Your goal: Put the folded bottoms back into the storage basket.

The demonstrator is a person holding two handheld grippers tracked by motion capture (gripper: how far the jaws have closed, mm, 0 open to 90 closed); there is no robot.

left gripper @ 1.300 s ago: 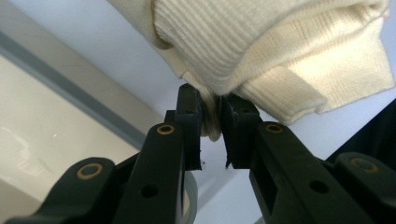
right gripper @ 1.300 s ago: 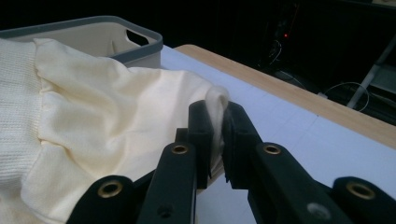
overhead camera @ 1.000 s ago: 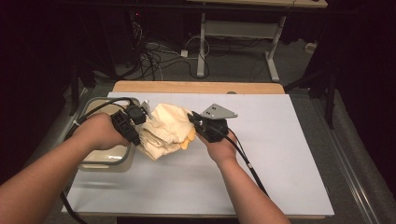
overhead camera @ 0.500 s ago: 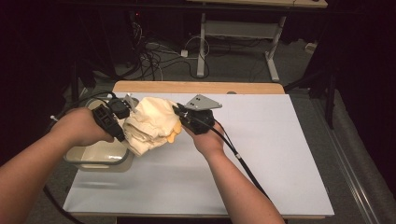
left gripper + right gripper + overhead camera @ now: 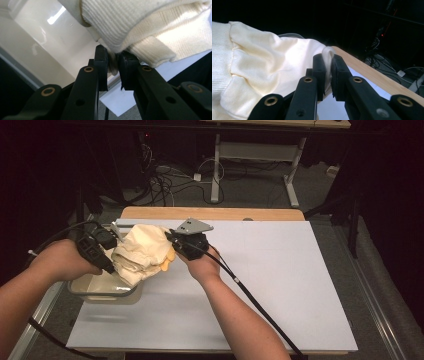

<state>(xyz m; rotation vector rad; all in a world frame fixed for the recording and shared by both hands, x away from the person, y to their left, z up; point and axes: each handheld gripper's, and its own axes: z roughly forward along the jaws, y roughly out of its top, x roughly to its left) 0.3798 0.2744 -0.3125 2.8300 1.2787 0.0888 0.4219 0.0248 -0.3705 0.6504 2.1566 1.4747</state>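
Observation:
A folded cream garment [image 5: 141, 252] with a ribbed knit hem hangs in the air between both grippers, over the table's left side. My left gripper [image 5: 102, 252] is shut on the garment's [image 5: 160, 27] lower edge, a fold pinched between the black pads [image 5: 101, 60]. My right gripper [image 5: 176, 242] is shut on a fold of the same cloth [image 5: 272, 67] at its other side. Below the garment sits a pale rectangular bin [image 5: 100, 287] with a glossy inside [image 5: 50, 42].
The white table top [image 5: 280, 285] spreads to the right. A wooden strip [image 5: 210, 213] runs along its far edge. Cables and a metal stand [image 5: 220, 165] lie on the dark floor beyond. Each gripper's black cable trails toward the near edge.
Both hands have carried the garment leftward and a little up, from beside the bin to over it. Both grips have stayed closed.

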